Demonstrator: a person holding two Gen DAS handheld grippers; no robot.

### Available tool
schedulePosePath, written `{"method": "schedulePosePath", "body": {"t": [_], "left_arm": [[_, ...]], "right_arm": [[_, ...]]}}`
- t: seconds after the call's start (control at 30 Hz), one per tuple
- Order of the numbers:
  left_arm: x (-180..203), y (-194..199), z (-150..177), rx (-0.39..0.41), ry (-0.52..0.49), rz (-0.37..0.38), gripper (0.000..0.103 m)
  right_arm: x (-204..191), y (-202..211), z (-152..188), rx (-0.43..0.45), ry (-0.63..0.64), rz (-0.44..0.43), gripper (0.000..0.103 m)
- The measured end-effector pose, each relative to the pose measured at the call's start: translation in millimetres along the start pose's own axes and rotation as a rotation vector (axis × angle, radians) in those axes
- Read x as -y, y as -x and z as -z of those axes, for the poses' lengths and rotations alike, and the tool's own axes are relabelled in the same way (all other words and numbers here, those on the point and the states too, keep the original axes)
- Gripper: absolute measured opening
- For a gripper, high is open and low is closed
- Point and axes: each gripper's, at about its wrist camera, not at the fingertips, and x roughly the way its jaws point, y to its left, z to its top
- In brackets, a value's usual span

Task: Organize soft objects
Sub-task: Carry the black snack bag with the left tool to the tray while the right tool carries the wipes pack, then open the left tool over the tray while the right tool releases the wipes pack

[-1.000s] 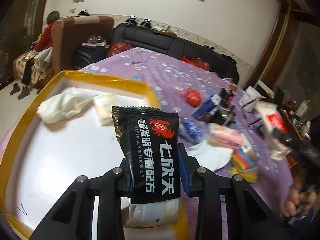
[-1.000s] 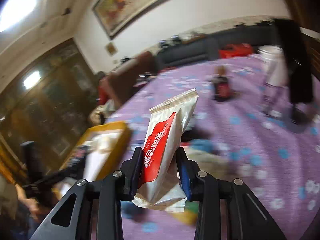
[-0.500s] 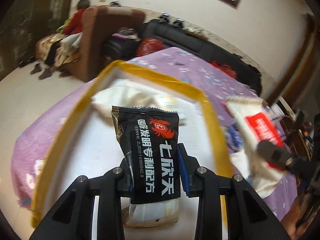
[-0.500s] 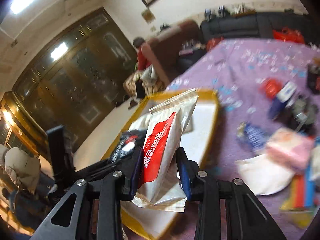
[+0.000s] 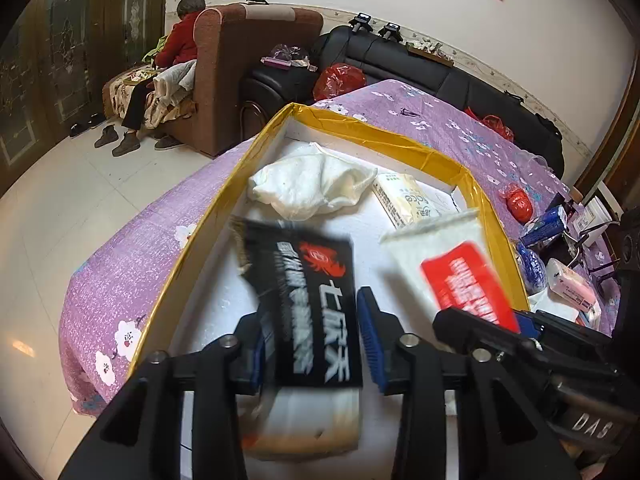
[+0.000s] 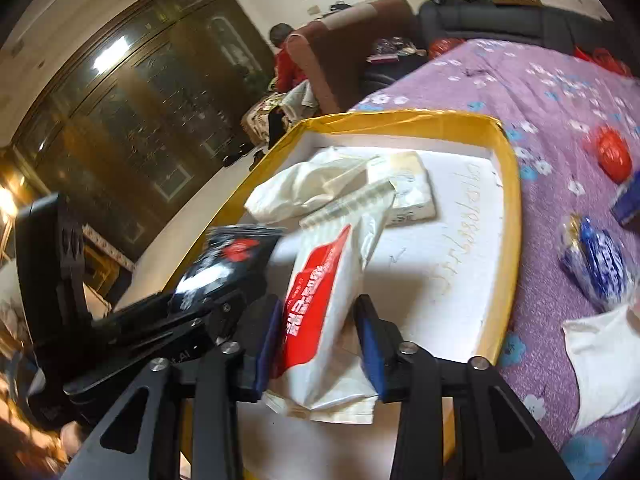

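A shallow white box with a yellow rim [image 5: 384,128] [image 6: 508,184] lies on the purple tablecloth. In it are a crumpled white cloth [image 5: 312,184] [image 6: 304,188] and a pale tissue pack [image 5: 404,200] [image 6: 412,188]. My left gripper [image 5: 312,344] hovers over the box, its jaws opening. A blurred black snack packet [image 5: 308,292] [image 6: 228,264] tilts between them, clear of the right pad. Beside it my right gripper [image 6: 318,340] is opening too. A white packet with a red label [image 6: 332,288] [image 5: 452,264] leans between its pads, with a gap at the right pad.
Right of the box on the cloth lie a red ball-like thing [image 5: 518,202], a blue patterned packet [image 6: 600,264], a pink pack [image 5: 572,284] and a white cloth [image 6: 600,360]. A person [image 5: 184,36] sits in a brown armchair beyond the table's far left corner.
Both grippers have come over the box, the right one sweeping in from the right. Their jaws have widened. The black packet now tilts and blurs; the white packet leans loose.
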Motion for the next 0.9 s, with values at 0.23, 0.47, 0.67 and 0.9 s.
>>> {"method": "schedulePosePath", "body": {"t": [0.23, 0.47, 0.67, 0.9], "left_arm": [[-2.0, 10.1, 0.1, 0.046, -0.029, 0.054, 0.061], [4.4, 9.2, 0.0, 0.075, -0.063, 0.078, 0.062], [4.5, 6.9, -2.4, 0.108, -0.07, 0.066, 0.066], [14.4, 38.2, 15.6, 0.145, -0.062, 0.057, 0.067]], "right_arm": [[8.1, 31.6, 11.4, 0.152, 0.007, -0.048, 0.054], [26.0, 56.9, 18.9, 0.257, -0.038, -0.111, 0.054], [24.8, 69.2, 25.0, 0.281, -0.047, -0.091, 0.054], [16.6, 93.3, 24.8, 0.343, -0.062, -0.072, 0.054]]}}
